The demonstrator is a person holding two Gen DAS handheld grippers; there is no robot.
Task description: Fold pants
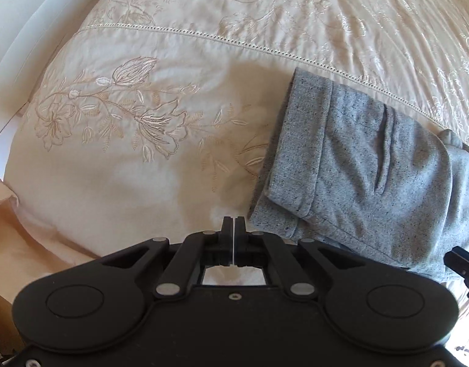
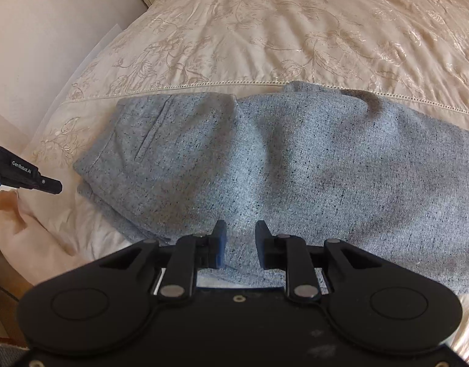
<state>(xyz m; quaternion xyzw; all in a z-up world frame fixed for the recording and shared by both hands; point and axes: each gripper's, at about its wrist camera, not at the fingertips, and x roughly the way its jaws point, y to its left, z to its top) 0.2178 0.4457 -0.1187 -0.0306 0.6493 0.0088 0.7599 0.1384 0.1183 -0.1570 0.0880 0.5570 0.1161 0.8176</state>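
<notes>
Right wrist view: pants lie across the bed, filling the middle from 9 o'clock to 3 o'clock.
Long axis: side to side in that view; waistband and pocket end at 9 o'clock, legs running off toward 3 o'clock.
Fold so far: my guess is one lengthwise fold is done, since layered edges show at the waistband end; a crosswise fold looks still to do.
Right gripper: about half open, nothing between the jaws, hanging over the near edge of the pants at 6 o'clock.
Left wrist view: pants sit at 3 o'clock, only the waistband end showing; bed fills the rest.
Left gripper: jaws shut with only a sliver of light between them, holding nothing, over bare bed just beside the waistband corner.
Left gripper seen from the right: at 9 o'clock, off the cloth, near the waistband end.
Nearer hand: right is already over the cloth; left is beside it, not on it.
Coming move, as I judge it: the left would have to open and shift toward 3 o'clock to reach the waistband.
</notes>
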